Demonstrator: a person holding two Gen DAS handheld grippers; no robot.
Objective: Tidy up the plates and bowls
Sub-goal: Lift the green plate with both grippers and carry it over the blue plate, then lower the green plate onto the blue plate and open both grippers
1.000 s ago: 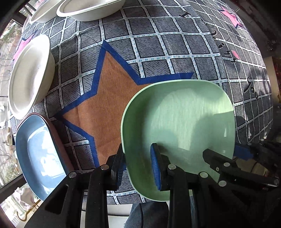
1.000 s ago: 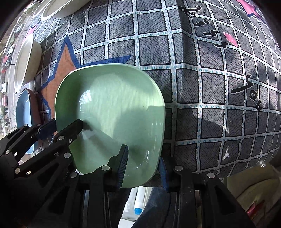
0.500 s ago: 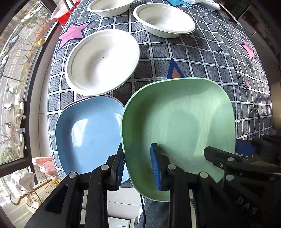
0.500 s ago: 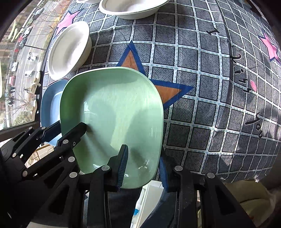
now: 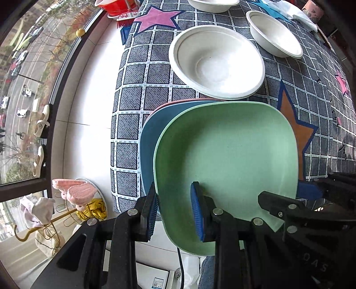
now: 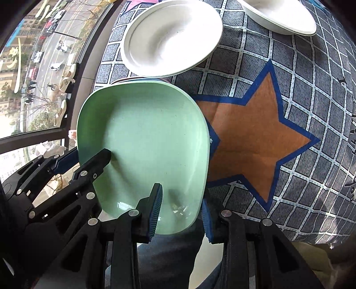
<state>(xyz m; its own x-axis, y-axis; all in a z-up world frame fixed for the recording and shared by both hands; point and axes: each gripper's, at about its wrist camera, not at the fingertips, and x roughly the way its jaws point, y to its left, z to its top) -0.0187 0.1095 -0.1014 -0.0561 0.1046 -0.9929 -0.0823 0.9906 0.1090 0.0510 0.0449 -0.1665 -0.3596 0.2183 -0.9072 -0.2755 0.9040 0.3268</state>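
Both grippers carry one pale green square plate [image 5: 227, 155] above the table. My left gripper [image 5: 175, 211] is shut on its near left rim. My right gripper [image 6: 181, 211] is shut on its near right rim [image 6: 195, 206]. In the left wrist view the right gripper's black fingers [image 5: 276, 204] reach in over the plate's right corner. Under the green plate lies a blue plate [image 5: 153, 133] stacked on a pink one [image 5: 169, 104], mostly covered. A white bowl [image 5: 217, 61] sits just beyond the stack; the right wrist view shows this bowl [image 6: 172, 33] too.
Two more white bowls [image 5: 274, 33] [image 5: 211, 3] stand farther back on the grey checked tablecloth [image 5: 133, 97] with an orange star [image 6: 251, 142]. The table's left edge drops to a white sill and a window. A red container [image 5: 118, 6] sits at the far left.
Both grippers have carried the green plate leftward across the table, from over the orange star to above the blue plate, which it now mostly covers.
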